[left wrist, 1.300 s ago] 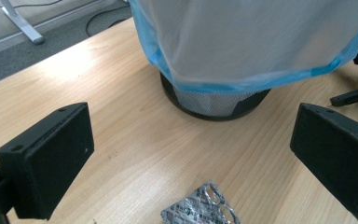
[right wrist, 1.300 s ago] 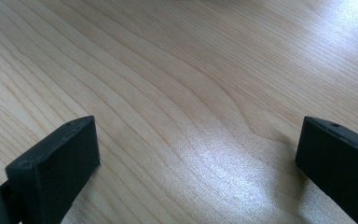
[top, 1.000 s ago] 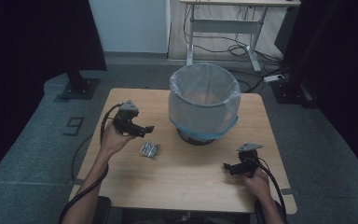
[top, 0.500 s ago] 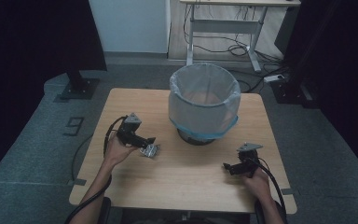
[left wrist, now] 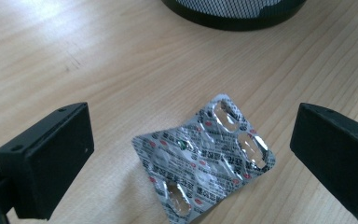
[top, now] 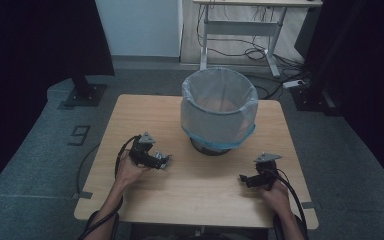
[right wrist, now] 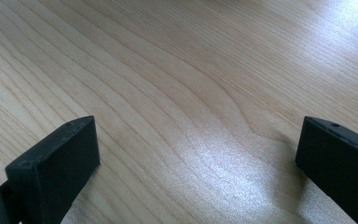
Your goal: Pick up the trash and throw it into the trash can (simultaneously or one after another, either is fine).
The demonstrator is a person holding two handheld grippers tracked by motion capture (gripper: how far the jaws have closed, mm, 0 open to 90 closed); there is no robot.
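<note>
1. The left claw is held wide, its jaws astride the blister pack, which lies flat on the surface between them.
2. The grasp step is judged in hand; next, lowering and closing are called for.
3. The right claw is spread wide over bare wood.
4. Beyond the pack, the bin is cut off at its base; the pack's print cannot be read.
</note>
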